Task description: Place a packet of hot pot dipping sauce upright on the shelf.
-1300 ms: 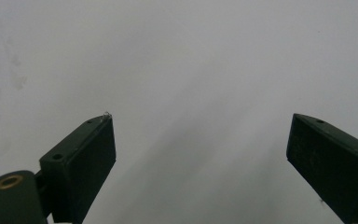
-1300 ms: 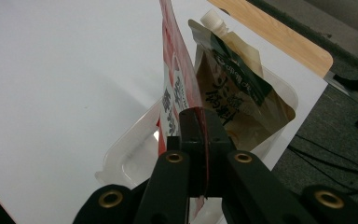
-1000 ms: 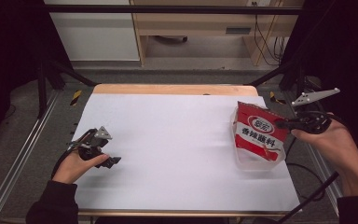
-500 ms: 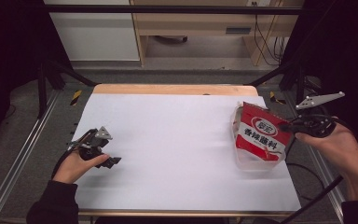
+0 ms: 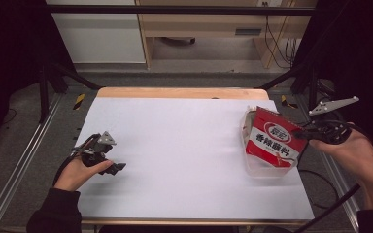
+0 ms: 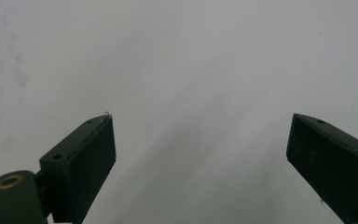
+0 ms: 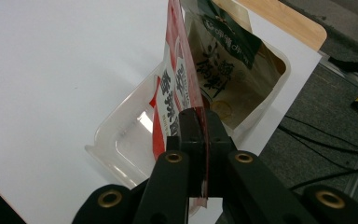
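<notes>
Over the clear plastic tray (image 5: pixel 267 170), right tongs (image 7: pixel 200 121) pinch a glossy red flat packet (image 5: pixel 274 142).

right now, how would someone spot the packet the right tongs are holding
Look to the right edge of the white table, where a clear tray sits. The red packet stands tilted over it, pinched at its edge by the right tongs. Its red front with white label sets it apart from the tan packet behind it.

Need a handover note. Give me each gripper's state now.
Left gripper: open, holding nothing.
Right gripper: shut on the red packet.
</notes>
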`<move>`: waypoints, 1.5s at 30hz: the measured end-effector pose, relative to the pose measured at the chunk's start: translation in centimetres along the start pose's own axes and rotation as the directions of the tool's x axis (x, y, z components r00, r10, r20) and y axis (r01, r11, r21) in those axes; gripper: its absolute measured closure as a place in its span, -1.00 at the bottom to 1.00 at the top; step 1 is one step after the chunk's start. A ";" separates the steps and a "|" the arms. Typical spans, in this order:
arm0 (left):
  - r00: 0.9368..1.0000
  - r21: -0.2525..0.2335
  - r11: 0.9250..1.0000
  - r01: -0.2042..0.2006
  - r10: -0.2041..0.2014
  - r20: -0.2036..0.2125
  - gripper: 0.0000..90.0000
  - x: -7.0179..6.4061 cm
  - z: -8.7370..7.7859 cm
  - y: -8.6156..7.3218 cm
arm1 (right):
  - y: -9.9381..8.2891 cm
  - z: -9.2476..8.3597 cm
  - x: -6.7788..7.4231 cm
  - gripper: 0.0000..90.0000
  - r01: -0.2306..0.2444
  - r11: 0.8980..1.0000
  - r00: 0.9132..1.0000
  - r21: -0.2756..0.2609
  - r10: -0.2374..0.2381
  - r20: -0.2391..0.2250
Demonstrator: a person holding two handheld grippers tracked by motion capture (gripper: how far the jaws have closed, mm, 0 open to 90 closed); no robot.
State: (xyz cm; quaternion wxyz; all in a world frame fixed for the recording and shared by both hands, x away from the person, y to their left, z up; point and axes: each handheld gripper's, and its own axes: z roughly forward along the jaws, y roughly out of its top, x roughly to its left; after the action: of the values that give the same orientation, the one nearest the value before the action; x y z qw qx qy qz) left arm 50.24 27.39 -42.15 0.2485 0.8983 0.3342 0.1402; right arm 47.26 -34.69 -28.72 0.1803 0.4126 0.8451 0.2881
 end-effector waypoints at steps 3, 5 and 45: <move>1.000 -0.003 1.000 0.004 -0.004 -0.002 -0.82 0.1 -0.1 0.0 | -0.1 0.0 -0.1 0.99 -0.004 1.000 1.000 0.008 0.004 0.000; 1.000 -0.004 1.000 0.003 -0.003 -0.002 -0.82 0.0 -0.1 0.0 | -0.3 0.0 -0.2 0.99 -0.010 1.000 1.000 0.015 0.010 0.001; 1.000 -0.012 1.000 0.009 -0.009 -0.002 -0.82 0.2 -0.4 -0.1 | 0.6 2.0 0.3 0.03 -0.005 1.000 0.999 0.015 0.004 0.051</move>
State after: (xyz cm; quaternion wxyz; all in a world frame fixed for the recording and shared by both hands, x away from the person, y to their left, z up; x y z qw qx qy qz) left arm 50.16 27.71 -41.86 0.2542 0.8951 0.3375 0.1421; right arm 48.53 -33.51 -29.87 0.1981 0.4230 0.8415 0.2716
